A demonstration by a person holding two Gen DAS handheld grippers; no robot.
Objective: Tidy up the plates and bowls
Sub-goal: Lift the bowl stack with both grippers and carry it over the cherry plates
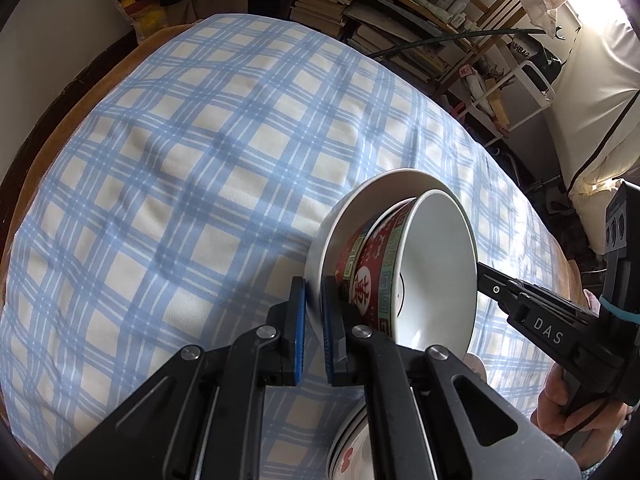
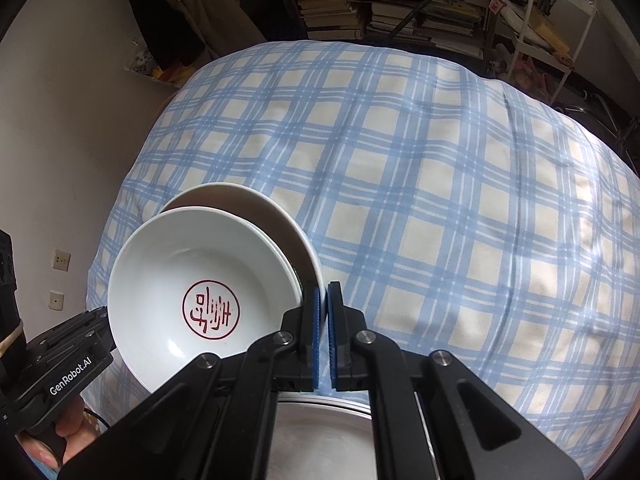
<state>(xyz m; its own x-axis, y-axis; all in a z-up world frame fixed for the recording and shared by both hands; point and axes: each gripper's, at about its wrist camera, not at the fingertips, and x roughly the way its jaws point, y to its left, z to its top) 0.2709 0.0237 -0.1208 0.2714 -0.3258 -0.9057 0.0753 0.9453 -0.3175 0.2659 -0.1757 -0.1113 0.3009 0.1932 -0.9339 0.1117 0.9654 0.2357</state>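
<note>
So I had my left fingers (image 1: 314,312) and right fingers (image 2: 323,312) both clamped on the round white ceramic plate's (image 1: 360,196) rim, red-patterned bowls (image 1: 372,264) stacked inside, lifted above the blue-checked tabletop (image 1: 200,160) for steadiness.

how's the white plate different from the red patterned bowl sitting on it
The white plate is plain, shallow and wider; the red patterned bowl is deeper, with a red and green outside and a red seal inside. Both grippers, left and right, pinch the plate's rim; the bowl only rests on it. Both are tilted.
</note>
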